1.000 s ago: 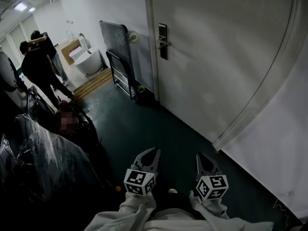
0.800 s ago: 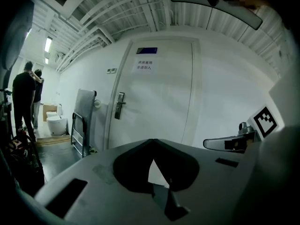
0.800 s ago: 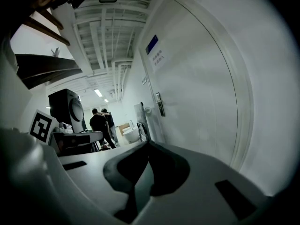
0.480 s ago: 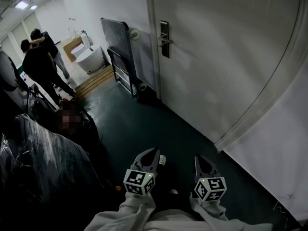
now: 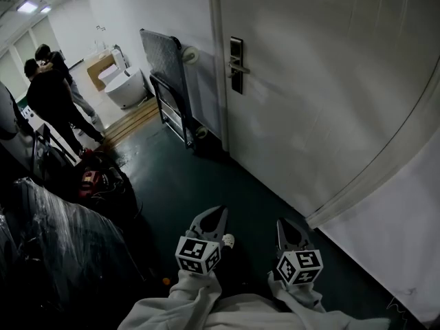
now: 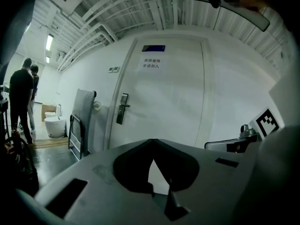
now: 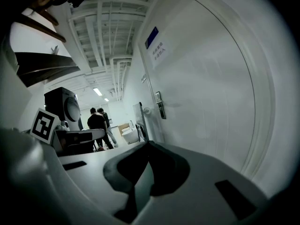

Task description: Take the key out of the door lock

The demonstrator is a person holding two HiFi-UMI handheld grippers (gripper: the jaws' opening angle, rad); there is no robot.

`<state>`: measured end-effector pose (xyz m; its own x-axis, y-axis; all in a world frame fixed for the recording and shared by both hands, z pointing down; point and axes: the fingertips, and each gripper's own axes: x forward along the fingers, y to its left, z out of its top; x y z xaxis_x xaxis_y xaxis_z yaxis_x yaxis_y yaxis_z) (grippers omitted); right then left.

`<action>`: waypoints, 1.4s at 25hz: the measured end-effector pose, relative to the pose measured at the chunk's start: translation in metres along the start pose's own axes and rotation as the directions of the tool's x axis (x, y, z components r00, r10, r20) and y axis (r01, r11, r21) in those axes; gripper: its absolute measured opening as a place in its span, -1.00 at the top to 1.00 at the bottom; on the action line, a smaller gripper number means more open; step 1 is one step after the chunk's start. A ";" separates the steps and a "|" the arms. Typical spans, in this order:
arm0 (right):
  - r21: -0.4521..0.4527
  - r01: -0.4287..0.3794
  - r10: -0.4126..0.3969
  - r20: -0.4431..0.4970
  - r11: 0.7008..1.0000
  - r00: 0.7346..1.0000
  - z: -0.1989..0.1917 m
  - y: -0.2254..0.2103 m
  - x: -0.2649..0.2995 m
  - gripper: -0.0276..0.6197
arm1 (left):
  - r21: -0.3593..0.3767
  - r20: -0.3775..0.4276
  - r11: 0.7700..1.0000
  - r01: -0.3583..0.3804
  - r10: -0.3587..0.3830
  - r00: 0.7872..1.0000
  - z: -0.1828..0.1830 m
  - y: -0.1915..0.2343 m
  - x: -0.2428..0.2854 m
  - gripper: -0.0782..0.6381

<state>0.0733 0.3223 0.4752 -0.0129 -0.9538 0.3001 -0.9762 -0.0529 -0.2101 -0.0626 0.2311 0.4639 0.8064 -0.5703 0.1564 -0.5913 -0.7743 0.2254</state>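
Jaws of the left tool and of the right tool are pressed together, with nothing between them, low over the dark floor. The door lock sits on the white door, well apart from both tools. The key is too small to make out there.
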 end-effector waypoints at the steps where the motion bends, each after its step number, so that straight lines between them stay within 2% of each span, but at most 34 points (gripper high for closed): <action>1: -0.001 0.000 0.000 0.006 1.000 1.000 0.007 -0.001 0.009 0.75 | 0.005 0.002 1.000 0.004 -0.004 1.000 0.006 0.005 0.007 0.75; 6: -0.003 -0.006 0.006 0.018 1.000 1.000 0.032 -0.003 0.051 0.75 | 0.016 0.003 1.000 0.004 -0.004 1.000 0.028 0.033 0.036 0.75; 16: -0.024 -0.019 0.019 -0.007 1.000 1.000 0.057 0.001 0.131 0.75 | -0.014 0.006 1.000 -0.025 0.025 1.000 0.048 0.100 0.082 0.75; 25: -0.014 0.023 -0.024 -0.007 1.000 1.000 0.074 -0.009 0.186 0.75 | -0.012 -0.004 1.000 0.020 -0.020 1.000 0.063 0.139 0.132 0.75; 35: -0.005 0.049 -0.049 -0.002 0.999 0.999 0.080 -0.005 0.232 0.75 | -0.016 -0.020 0.999 0.049 -0.049 0.999 0.066 0.178 0.159 0.75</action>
<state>0.0922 0.0776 0.4714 0.0348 -0.9494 0.3121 -0.9768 -0.0984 -0.1904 -0.0399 -0.0156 0.4659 0.8346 -0.5259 0.1641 -0.5509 -0.7968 0.2482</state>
